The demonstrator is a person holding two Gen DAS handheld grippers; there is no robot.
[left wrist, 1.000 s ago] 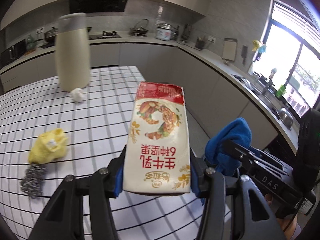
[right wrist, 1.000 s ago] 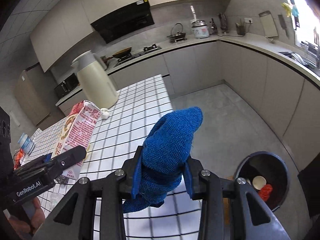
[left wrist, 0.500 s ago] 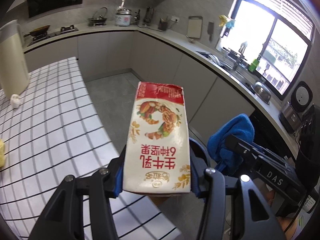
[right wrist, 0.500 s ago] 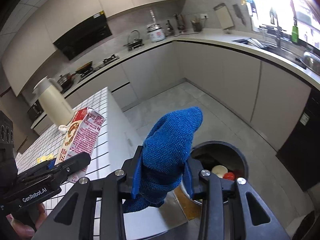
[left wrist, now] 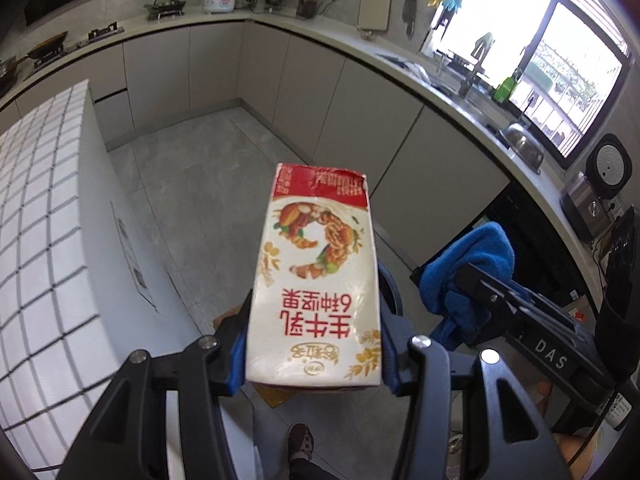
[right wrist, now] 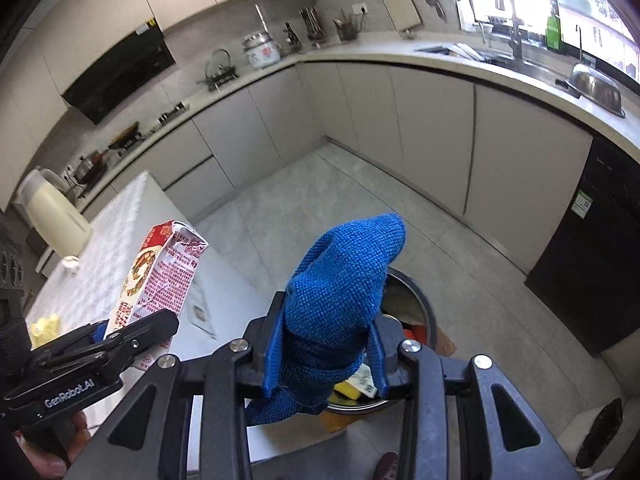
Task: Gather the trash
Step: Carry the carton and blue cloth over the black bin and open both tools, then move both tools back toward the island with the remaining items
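My left gripper (left wrist: 314, 354) is shut on a white and red milk carton (left wrist: 316, 280), held upright over the floor beside the table. The carton also shows in the right wrist view (right wrist: 156, 280). My right gripper (right wrist: 324, 360) is shut on a blue cloth (right wrist: 340, 292), which also shows in the left wrist view (left wrist: 468, 264). It hangs just above a round dark trash bin (right wrist: 420, 312) on the floor. The bin holds a yellow item and something red. In the left wrist view the bin is mostly hidden behind the carton.
The checked table (left wrist: 36, 208) is at the left, with a cream jug (right wrist: 52, 212) and a yellow crumpled item (right wrist: 44, 326) on it. Grey cabinets and a counter (right wrist: 440, 64) curve round the room. A black appliance (right wrist: 592, 272) stands at the right.
Both grippers have swung right, away from the table top, out over the floor. The bin has come under the right gripper. Both still hold their loads.
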